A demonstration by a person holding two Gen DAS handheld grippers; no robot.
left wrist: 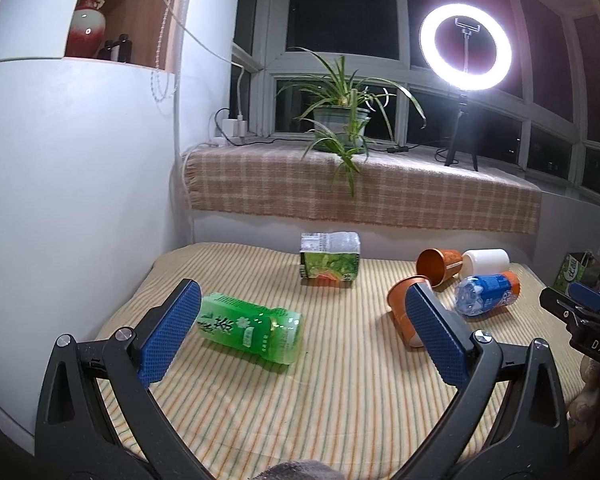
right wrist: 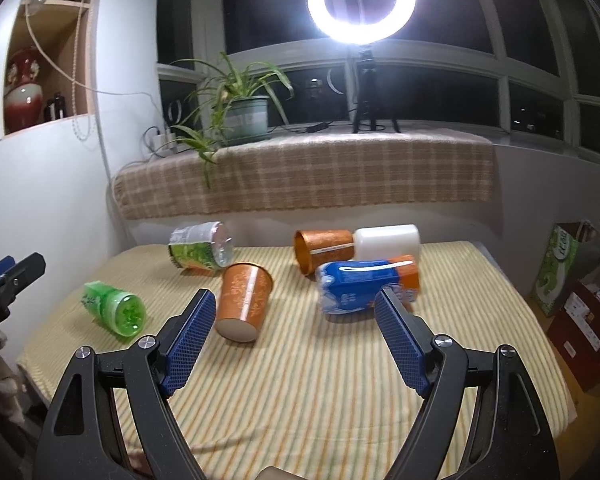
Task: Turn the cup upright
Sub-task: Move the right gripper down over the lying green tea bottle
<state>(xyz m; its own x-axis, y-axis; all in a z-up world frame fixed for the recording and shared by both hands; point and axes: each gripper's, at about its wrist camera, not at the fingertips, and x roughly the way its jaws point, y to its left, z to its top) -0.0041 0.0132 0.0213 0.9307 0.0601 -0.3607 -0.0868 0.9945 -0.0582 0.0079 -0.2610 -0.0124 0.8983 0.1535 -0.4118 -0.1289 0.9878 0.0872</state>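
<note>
Both grippers hang spread wide above the striped cloth [right wrist: 320,380], with nothing between the blue pads. From its own camera the right gripper [right wrist: 296,312] fills the bottom of the frame; in the left wrist view only its tip shows, cut off at the right edge [left wrist: 580,308]. The left gripper [left wrist: 300,308] likewise fills the bottom of its own frame, and only a sliver of it shows at the left edge of the right wrist view [right wrist: 8,280].

Largest on the cloth, right of centre, is a blue and orange bottle [right wrist: 364,284] lying on its side; the right gripper's right finger covers its lower corner. Behind it a white container [right wrist: 388,242] lies on its side, its front partly hidden by the bottle. Upper left of centre lies a clear bottle with a green label [right wrist: 200,250], and at lower left a green bottle [right wrist: 114,306], both on their sides.

2 orange cups are down. The nearer cup [right wrist: 242,300] lies tilted at centre, base toward the camera and rim away; in the left wrist view the left gripper's right finger hides most of it [left wrist: 400,300]. The farther cup [right wrist: 322,248] lies with its open mouth facing left, touching the white container.

A ring light [right wrist: 362,0] blows out the upper frame.
</note>
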